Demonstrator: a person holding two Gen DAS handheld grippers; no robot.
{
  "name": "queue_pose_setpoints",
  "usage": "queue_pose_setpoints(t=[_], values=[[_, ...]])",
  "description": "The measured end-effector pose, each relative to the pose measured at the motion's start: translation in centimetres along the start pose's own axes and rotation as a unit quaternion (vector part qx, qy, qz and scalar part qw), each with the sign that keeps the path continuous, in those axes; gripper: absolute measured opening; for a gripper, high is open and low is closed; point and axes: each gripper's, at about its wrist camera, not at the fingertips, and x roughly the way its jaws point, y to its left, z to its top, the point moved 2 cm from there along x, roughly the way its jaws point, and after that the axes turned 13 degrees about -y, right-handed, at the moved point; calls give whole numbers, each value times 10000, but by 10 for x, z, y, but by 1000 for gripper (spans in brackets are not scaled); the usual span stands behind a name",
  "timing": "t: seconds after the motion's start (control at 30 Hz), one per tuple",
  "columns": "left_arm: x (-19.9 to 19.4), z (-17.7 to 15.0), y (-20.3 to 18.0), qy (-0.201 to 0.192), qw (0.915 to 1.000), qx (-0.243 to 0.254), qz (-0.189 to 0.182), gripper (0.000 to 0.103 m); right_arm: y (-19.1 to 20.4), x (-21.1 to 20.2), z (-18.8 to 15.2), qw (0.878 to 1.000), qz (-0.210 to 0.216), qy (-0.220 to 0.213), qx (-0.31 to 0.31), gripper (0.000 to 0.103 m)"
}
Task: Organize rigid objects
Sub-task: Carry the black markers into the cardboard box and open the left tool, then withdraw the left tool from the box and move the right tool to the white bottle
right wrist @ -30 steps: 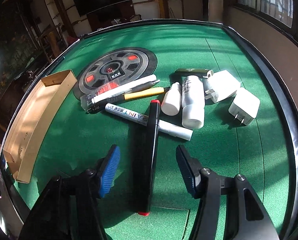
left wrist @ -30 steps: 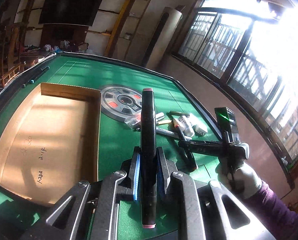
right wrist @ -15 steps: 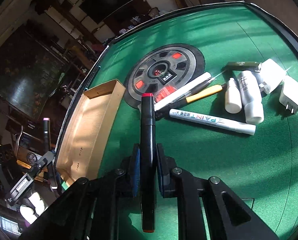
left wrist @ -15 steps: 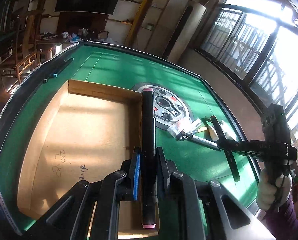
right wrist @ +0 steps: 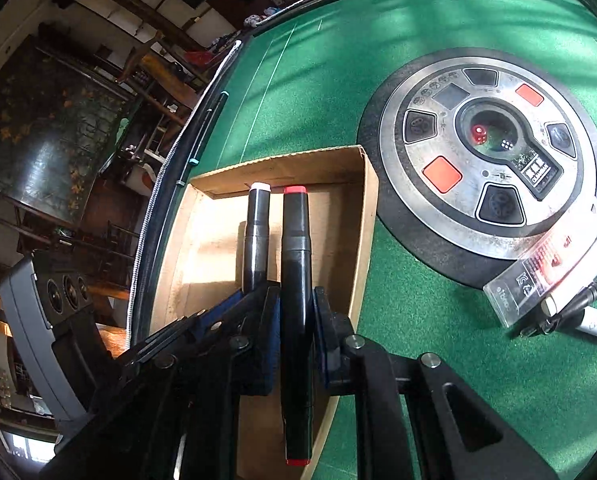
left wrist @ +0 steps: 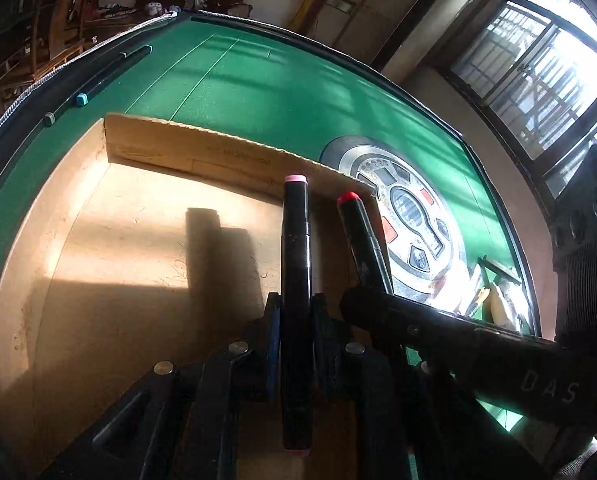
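My left gripper (left wrist: 295,320) is shut on a black marker with pink caps (left wrist: 295,248), held above the open cardboard box (left wrist: 146,216). My right gripper (right wrist: 294,316) is shut on a black marker with red caps (right wrist: 295,264), held over the box's right side (right wrist: 362,240). The two markers hang side by side: the red-capped one shows in the left wrist view (left wrist: 360,232) and the pink-capped one in the right wrist view (right wrist: 256,240). The box floor (right wrist: 214,252) under them is bare.
The green felt table (right wrist: 438,340) has a round metal dice console (right wrist: 494,160) right of the box. A clear plastic case (right wrist: 538,284) and pens (right wrist: 594,320) lie at the right. Thin black rods (left wrist: 110,72) lie by the far left rim.
Both grippers have moved left over the cardboard box, each carrying its marker. The right gripper now sits close beside the left one.
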Motion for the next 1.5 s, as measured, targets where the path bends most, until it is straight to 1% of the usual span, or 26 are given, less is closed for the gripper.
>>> queue_pose_setpoints(t=[0.03,0.1,0.13,0.17,0.2,0.23,0.33,0.37,0.43,0.53,0.6,0.63,0.67,0.77,0.87,1.0,1.1,1.17,1.23,1.27,1.3,1.33,1.37,1.4,1.43,1.5], values=[[1,0,-1,25,10000,-28,-51,13,0,5,2,9998,-158,-57,-111,14],[-1,-2,0,-31,9999,-92,-103,15,2,11,3,9989,-267,-161,-336,15],[-2,-1,-1,-38,9998,-155,-147,20,3,13,5,9979,-369,-216,-486,17],[-4,-1,0,-52,9996,-221,-182,28,5,13,5,9966,-474,-280,-612,24],[-7,0,2,-92,9994,-283,-194,32,7,11,6,9961,-446,-335,-679,27],[-9,1,2,-152,9992,-329,-193,37,8,9,7,9961,-399,-381,-690,34],[-25,0,1,-335,9988,-357,-52,39,4,-9,11,9958,-331,-571,-643,36],[-33,0,-2,-408,9986,-345,20,39,3,-20,11,9952,-269,-665,-667,36],[-58,-1,-12,-612,9978,-234,-60,39,2,-52,11,9925,-235,-907,-790,36],[-117,-3,-33,-1036,9946,-53,-106,39,-4,-118,9,9879,-105,-1229,-943,36],[-162,-8,-49,-1256,9916,-86,-295,45,-13,-169,5,9850,-36,-1402,-1008,36],[-186,-9,-57,-1347,9900,-127,-409,54,-16,-198,3,9822,-30,-1550,-1063,37],[-208,-10,-66,-1434,9880,-155,-557,60,-17,-226,1,9785,-69,-1710,-1147,40],[-270,-9,-97,-1779,9790,51,-992,62,-19,-308,-7,9606,-404,-2265,-1559,43],[-325,-2,-127,-2283,9677,366,-1002,68,-22,-381,-11,9459,-510,-2791,-1574,43],[-390,18,-149,-2809,9533,490,-996,69,-29,-476,-7,9259,-349,-3562,-1206,43],[-439,45,-158,-3268,9411,563,-661,69,-42,-558,8,9069,-245,-4137,-757,43],[-472,68,-163,-3594,9306,638,-282,72,-51,-623,24,8828,-401,-4660,-430,43],[-504,91,-165,-3927,9169,686,220,73,-57,-687,43,8536,-871,-5132,-198,46],[-516,102,-168,-4059,9092,780,501,77,-58,-715,54,8405,-1200,-5282,-148,51],[-522,113,-174,-4044,9056,1028,766,83,-54,-738,63,8276,-1585,-5380,-229,56],[-521,121,-179,-3908,9063,1304,946,90,-52,-753,73,8199,-1942,-5371,-410,73],[-517,124,-180,-3843,9068,1391,1028,90,-52,-759,81,8186,-2197,-5275,-579,88],[-511,123,-179,-3835,9078,1348,1035,91,-56,-757,85,8220,-2374,-5136,-648,91],[-501,118,-177,-3800,9114,1270,942,95,-65,-752,84,8273,-2444,-5020,-619,91],[-466,107,-170,-3539,9261,1147,629,98,-82,-716,76,8444,-2234,-4822,-678,91]])
